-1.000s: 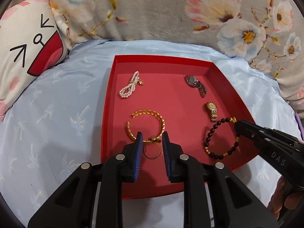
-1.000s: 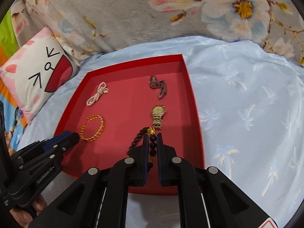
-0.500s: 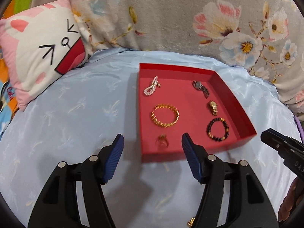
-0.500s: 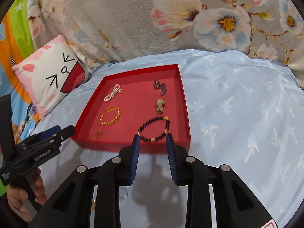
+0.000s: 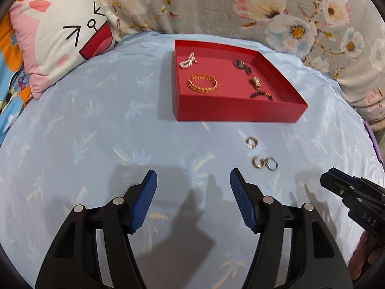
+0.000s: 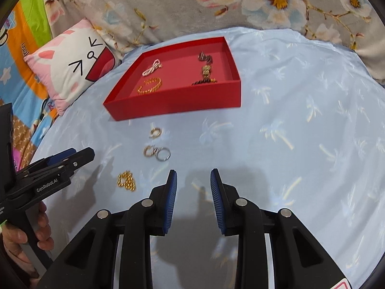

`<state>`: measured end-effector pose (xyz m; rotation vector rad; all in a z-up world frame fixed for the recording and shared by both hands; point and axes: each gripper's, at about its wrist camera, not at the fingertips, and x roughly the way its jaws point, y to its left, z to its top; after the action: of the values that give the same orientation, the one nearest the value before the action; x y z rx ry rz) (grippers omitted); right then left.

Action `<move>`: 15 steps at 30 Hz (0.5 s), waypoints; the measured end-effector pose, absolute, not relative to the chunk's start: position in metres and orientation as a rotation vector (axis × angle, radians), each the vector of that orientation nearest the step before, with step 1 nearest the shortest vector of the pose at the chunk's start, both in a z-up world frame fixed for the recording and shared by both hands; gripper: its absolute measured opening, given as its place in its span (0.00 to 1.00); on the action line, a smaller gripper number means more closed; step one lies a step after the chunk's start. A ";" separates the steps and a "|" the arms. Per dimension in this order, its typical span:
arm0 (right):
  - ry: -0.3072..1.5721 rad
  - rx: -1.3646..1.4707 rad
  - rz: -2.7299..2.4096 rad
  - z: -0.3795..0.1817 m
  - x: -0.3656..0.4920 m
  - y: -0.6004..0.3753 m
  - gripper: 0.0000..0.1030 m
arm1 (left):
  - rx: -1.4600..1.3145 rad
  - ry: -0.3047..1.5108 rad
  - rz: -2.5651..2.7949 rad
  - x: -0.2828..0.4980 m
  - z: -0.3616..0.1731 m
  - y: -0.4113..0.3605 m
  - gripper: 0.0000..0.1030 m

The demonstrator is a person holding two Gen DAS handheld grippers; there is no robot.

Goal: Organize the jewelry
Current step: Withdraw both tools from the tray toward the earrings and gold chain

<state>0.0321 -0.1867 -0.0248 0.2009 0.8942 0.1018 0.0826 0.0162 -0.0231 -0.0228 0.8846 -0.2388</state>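
Note:
A red tray (image 5: 238, 114) (image 6: 173, 103) sits on the blue sheet. It holds a pearl bracelet (image 5: 188, 60), a gold bangle (image 5: 202, 83), a dark watch (image 5: 241, 65), a gold watch (image 5: 256, 83) and a black bead bracelet (image 5: 261, 94). Loose on the sheet in front of the tray lie a gold ring (image 5: 252, 142) (image 6: 155, 133), a gold and a silver ring touching (image 5: 264, 163) (image 6: 157, 153), and a gold chain (image 6: 126, 180). My left gripper (image 5: 193, 189) is wide open and empty. My right gripper (image 6: 193, 183) is open and empty.
A pink and white cat-face pillow (image 5: 62, 36) (image 6: 74, 65) lies at the left of the sheet. A floral grey blanket (image 5: 264, 7) bunches behind the tray. A colourful quilt (image 6: 21, 48) runs along the left edge.
Both grippers have opened, released the ring and the bead bracelet in the tray, and pulled back toward me. The loose rings and chain on the sheet have come into view.

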 end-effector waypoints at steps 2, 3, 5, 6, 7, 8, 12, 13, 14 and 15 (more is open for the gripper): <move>0.903 0.206 0.120 -0.029 0.032 -0.181 0.28 | -0.016 0.895 -0.240 0.078 -0.028 0.014 0.59; 0.903 0.208 0.131 -0.030 0.033 -0.178 0.28 | -0.017 0.902 -0.242 0.076 -0.030 0.013 0.59; 0.908 0.205 0.153 -0.033 0.039 -0.170 0.28 | -0.023 0.914 -0.248 0.074 -0.033 0.012 0.59; 0.909 0.199 0.159 -0.034 0.042 -0.168 0.28 | -0.022 0.918 -0.250 0.072 -0.034 0.011 0.59; 0.906 0.193 0.163 -0.035 0.046 -0.164 0.28 | -0.019 0.919 -0.250 0.071 -0.035 0.011 0.59; 0.907 0.190 0.166 -0.036 0.050 -0.161 0.28 | -0.016 0.920 -0.251 0.070 -0.036 0.011 0.59; 0.924 0.173 0.177 -0.044 0.066 -0.151 0.28 | -0.021 0.930 -0.250 0.069 -0.040 0.011 0.59; 0.928 0.173 0.178 -0.046 0.069 -0.150 0.28 | -0.024 0.932 -0.250 0.068 -0.041 0.013 0.59; 0.931 0.173 0.178 -0.048 0.072 -0.149 0.28 | -0.026 0.935 -0.249 0.069 -0.042 0.013 0.59; 0.934 0.172 0.177 -0.049 0.075 -0.148 0.28 | -0.029 0.939 -0.250 0.069 -0.044 0.014 0.59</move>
<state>0.0750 -0.1481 -0.0495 0.1721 0.9340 0.1765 0.0687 0.0140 -0.0441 -0.0287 0.9393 -0.2497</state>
